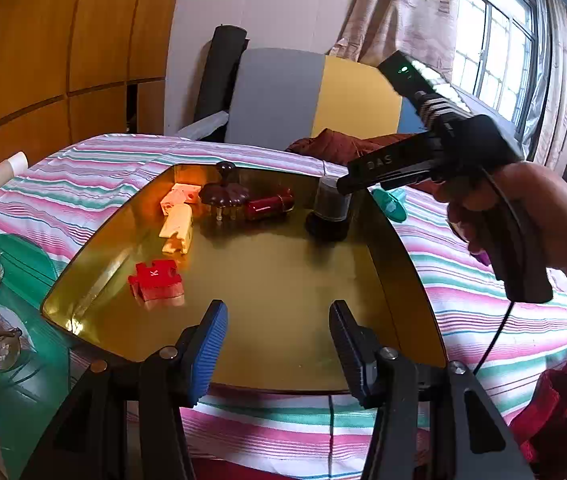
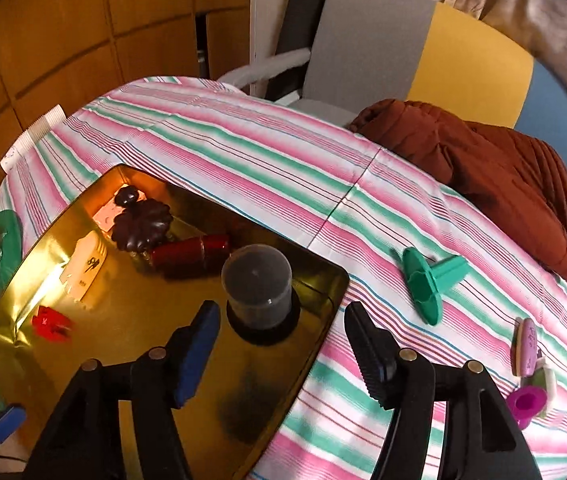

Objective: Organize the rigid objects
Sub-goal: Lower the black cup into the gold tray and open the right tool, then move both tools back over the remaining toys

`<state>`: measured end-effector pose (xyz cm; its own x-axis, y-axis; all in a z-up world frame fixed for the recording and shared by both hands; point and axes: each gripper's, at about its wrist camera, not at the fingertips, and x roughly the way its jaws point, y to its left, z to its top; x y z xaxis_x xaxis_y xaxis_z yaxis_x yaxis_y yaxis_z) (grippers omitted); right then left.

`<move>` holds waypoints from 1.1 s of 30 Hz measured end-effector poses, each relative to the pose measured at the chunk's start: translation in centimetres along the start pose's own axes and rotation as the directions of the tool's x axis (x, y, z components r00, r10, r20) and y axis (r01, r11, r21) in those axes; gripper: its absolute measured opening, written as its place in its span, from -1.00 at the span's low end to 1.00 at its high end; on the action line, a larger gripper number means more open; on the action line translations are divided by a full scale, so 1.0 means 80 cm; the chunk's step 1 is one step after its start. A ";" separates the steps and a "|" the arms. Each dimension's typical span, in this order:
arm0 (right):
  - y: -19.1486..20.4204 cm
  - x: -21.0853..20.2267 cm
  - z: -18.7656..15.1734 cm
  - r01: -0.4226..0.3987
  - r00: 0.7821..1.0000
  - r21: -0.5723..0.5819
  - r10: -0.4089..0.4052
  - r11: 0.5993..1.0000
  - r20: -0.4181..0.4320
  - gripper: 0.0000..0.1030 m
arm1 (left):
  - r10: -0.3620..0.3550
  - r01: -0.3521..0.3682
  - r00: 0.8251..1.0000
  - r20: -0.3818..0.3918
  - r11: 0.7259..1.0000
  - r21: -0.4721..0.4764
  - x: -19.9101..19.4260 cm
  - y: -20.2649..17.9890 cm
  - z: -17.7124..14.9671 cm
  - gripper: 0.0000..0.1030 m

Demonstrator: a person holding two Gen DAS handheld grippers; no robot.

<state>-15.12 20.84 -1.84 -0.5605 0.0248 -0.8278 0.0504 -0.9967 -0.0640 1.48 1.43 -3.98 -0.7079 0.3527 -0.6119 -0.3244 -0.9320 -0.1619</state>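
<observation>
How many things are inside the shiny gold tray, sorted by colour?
In the gold tray:
Red: 2, puzzle block and tube
Cream: 2, big block and small block
Dark brown: 1, flower stamp
Grey: 1, jar
Total: 6

My right hand-held gripper (image 2: pixel 283 356) stands with jaws apart and nothing between them, above the near right corner of the gold tray (image 2: pixel 131 360). Just ahead stands the smoky lidded canister (image 2: pixel 257 280), blocking a straight reach to the red cylinder (image 2: pixel 191 254) and dark flower-shaped stamp (image 2: pixel 141 224) behind it. The tray's middle floor is bare, with the red puzzle piece (image 1: pixel 155 284) and cream block (image 1: pixel 177 230) crowding its left side. To the right, striped cloth (image 2: pixel 243 152) lies open up to the green stamp (image 2: pixel 429 280) and the brown quilted jacket (image 2: pixel 495 172).
</observation>
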 end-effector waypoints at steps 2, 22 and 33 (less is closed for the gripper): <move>0.000 -0.006 -0.007 0.007 1.000 -0.008 -0.007 1.000 0.020 0.28 | -0.003 0.003 1.000 0.000 1.000 0.008 0.000 -0.003 -0.002 0.04; -0.054 -0.063 -0.096 0.136 0.990 -0.005 -0.136 0.991 0.032 0.41 | -0.027 0.026 1.000 0.012 0.996 0.085 -0.004 -0.031 -0.015 0.04; -0.129 -0.043 -0.146 0.156 0.986 0.096 -0.150 0.983 -0.074 0.52 | -0.021 0.019 1.000 0.014 0.990 0.136 -0.009 -0.048 -0.020 0.04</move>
<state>-4.02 31.98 -4.82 -0.4991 0.1793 -0.8478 -0.1175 -0.9833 -0.1389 4.24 4.61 -4.18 -0.7096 0.3737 -0.5973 -0.4205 -0.9048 -0.0666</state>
